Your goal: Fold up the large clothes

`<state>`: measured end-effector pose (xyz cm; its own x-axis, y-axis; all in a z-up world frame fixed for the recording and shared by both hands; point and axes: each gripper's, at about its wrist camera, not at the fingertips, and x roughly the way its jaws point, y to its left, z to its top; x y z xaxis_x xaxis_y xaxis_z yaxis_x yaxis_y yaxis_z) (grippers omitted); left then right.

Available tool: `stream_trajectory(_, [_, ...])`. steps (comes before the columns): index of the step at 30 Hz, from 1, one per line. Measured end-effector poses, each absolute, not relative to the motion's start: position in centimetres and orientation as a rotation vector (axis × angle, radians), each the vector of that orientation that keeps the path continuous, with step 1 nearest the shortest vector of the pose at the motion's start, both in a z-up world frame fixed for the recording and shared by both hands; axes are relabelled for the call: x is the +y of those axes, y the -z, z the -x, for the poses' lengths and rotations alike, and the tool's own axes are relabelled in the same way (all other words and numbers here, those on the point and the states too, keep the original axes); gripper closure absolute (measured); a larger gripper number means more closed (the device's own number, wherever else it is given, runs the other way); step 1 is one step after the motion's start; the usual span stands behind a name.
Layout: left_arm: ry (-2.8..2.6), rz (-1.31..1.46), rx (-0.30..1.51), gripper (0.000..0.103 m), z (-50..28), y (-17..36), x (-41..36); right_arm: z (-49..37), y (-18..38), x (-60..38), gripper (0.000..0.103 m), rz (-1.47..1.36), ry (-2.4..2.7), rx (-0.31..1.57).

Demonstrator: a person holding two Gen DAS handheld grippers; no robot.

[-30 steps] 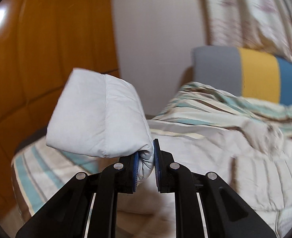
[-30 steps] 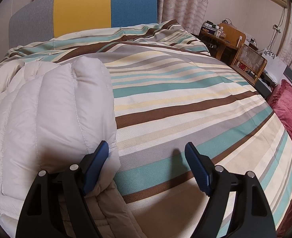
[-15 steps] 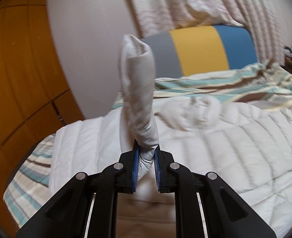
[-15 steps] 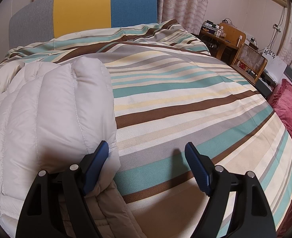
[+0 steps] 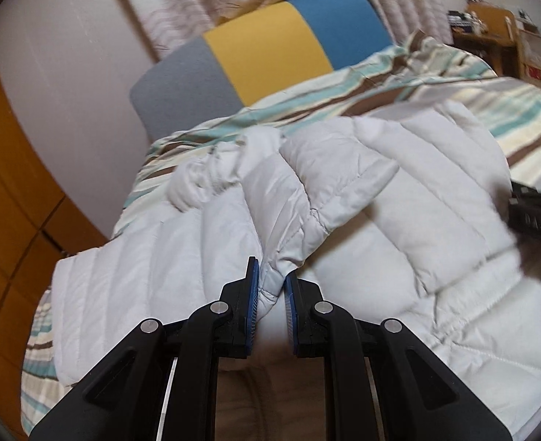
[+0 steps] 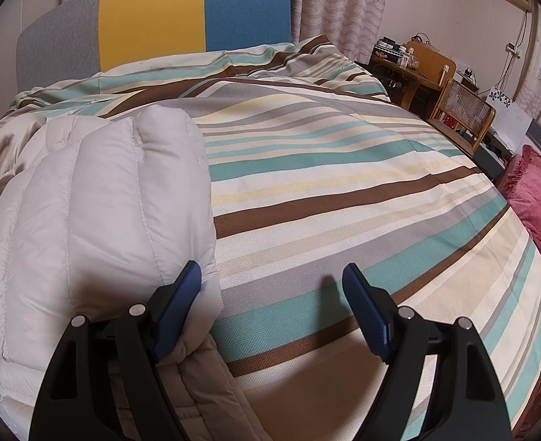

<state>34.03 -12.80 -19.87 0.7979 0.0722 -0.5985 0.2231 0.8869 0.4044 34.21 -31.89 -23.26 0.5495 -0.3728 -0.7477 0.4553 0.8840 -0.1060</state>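
A white quilted puffer jacket (image 5: 399, 220) lies on the striped bed. My left gripper (image 5: 271, 290) is shut on the cuff of its sleeve (image 5: 307, 198), which lies folded across the jacket body. In the right wrist view the jacket (image 6: 97, 202) fills the left side, folded over on itself. My right gripper (image 6: 272, 294) is open and empty, its left finger (image 6: 182, 294) by the jacket's edge, over the striped cover. Part of the right gripper (image 5: 538, 213) shows at the right edge of the left wrist view.
The bed has a striped cover (image 6: 344, 183) and a grey, yellow and blue headboard (image 6: 153, 18). A wooden desk and chair (image 6: 461, 106) stand at the far right, a red cushion (image 6: 538, 198) beside the bed. Wooden wall panels (image 5: 9, 183) stand to the left.
My left gripper has swung right and down with the sleeve, from held up in the air to laid across the jacket body. The right gripper has not moved.
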Motion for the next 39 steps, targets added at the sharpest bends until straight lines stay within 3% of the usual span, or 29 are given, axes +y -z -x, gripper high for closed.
stream_trajectory(3, [0.121,-0.494,0.656,0.089,-33.8,20.5,-12.9,-34.2,23.3,-31.9,0.024,-0.104,0.491,0.859])
stream_trajectory(5, [0.134,-0.483,0.657,0.080,-33.6,20.3,-13.0,-34.2,23.3,-31.9,0.024,-0.105,0.491,0.859])
stream_trajectory(6, [0.148,-0.464,0.659,0.064,-33.3,19.9,-12.7,-34.2,23.2,-31.9,0.024,-0.105,0.491,0.858])
stream_trajectory(7, [0.166,-0.435,0.654,0.035,-32.9,19.2,-12.2,-34.2,23.2,-31.9,0.024,-0.104,0.492,0.855])
stream_trajectory(9, [0.223,-0.333,0.614,0.016,-31.5,17.5,-10.6,-34.1,23.1,-31.7,0.024,-0.095,0.494,0.847])
stream_trajectory(14, [0.233,-0.188,0.562,0.016,-29.5,14.2,-5.5,-33.2,20.1,-29.8,0.023,-0.040,0.436,0.748])
stream_trajectory(18, [0.037,-0.039,0.564,0.016,-31.3,13.0,2.1,-34.0,16.2,-26.0,0.010,-0.019,0.281,0.673])
stream_trajectory(21, [-0.101,0.154,0.590,0.016,-32.7,13.2,8.2,-37.2,15.1,-21.7,0.010,-0.018,0.121,0.705])
stream_trajectory(28, [-0.256,0.252,0.673,0.017,-35.6,14.5,13.8,-42.4,17.5,-15.5,0.011,0.069,0.041,0.770])
stream_trajectory(33, [-0.296,0.183,0.773,0.017,-38.0,17.5,13.9,-41.1,21.4,-17.3,0.011,0.131,0.171,0.851])
stream_trajectory(39, [-0.227,0.314,0.857,0.017,-38.5,21.4,15.6,-40.2,23.0,-18.9,0.011,0.067,0.128,0.839])
